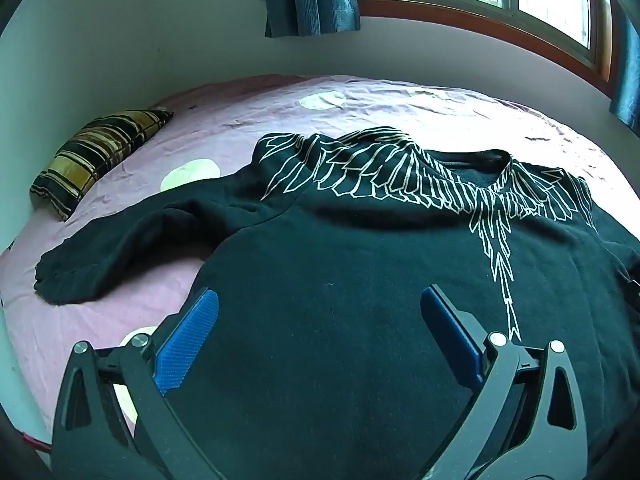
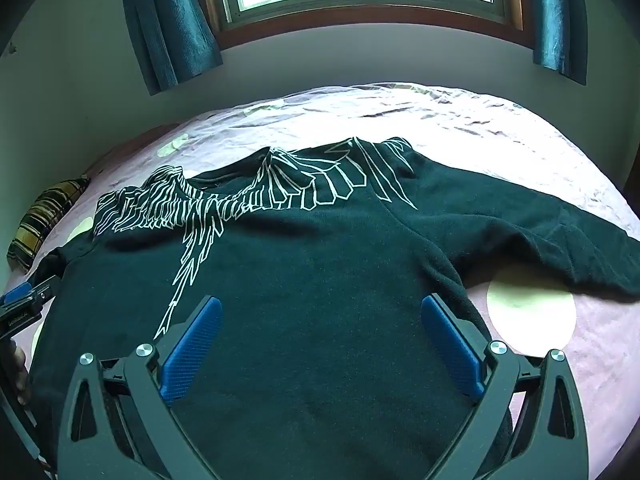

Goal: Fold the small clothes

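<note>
Black sweatshirt (image 1: 340, 300) is laid front-up across the pink bedsheet (image 1: 248, 120), filling centre and lower frame in both views, sleeves spread to each side w/ white wing print (image 1: 400, 176) up top, prob. flattened out so folding can start; no fold seen yet. Left gripper (image 1: 320, 308) is held low over the lower left body, jaws wide, nothing gripped. Right gripper (image 2: 322, 312) is posed likewise, wide, over the lower right body. Plaid pillow (image 1: 96, 156) sits at mid-left.
</note>
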Tool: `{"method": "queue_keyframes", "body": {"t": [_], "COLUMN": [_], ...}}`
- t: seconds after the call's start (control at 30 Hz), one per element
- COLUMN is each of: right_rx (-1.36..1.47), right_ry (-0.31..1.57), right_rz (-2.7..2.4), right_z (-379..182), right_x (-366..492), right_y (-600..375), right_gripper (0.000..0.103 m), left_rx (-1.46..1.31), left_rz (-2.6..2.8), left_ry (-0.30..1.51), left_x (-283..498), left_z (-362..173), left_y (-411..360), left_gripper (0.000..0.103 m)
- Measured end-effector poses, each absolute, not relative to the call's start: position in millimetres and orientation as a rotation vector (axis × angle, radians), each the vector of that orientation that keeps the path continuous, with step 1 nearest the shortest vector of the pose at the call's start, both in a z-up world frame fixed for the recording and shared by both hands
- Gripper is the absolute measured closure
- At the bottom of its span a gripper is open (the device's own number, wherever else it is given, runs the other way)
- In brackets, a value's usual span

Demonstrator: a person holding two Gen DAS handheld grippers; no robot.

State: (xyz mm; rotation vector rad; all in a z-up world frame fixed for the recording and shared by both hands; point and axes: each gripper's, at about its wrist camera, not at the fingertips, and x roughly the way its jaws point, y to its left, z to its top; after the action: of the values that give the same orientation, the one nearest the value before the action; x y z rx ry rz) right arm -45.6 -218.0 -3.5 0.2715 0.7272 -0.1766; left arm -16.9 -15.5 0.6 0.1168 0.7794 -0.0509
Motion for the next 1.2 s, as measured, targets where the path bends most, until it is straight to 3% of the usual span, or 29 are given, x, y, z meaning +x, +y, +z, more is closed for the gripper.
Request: {"method": "queue_keyframes", "body": {"t": [1.2], "right_rx": [0.259], "right_ry": [0.758], "right_rz": [-0.171], "right_z": [-8.8], "right_x": [-42.5], "right_y": [-214.6], "right_gripper": [0.004], "left_rx": [0.123], "left_rz": [-0.062], "left_ry": [0.785], "left_x": [-24.1], "left_z": [2.9], "left_y": [-13.4], "left_gripper": [0.002]}}
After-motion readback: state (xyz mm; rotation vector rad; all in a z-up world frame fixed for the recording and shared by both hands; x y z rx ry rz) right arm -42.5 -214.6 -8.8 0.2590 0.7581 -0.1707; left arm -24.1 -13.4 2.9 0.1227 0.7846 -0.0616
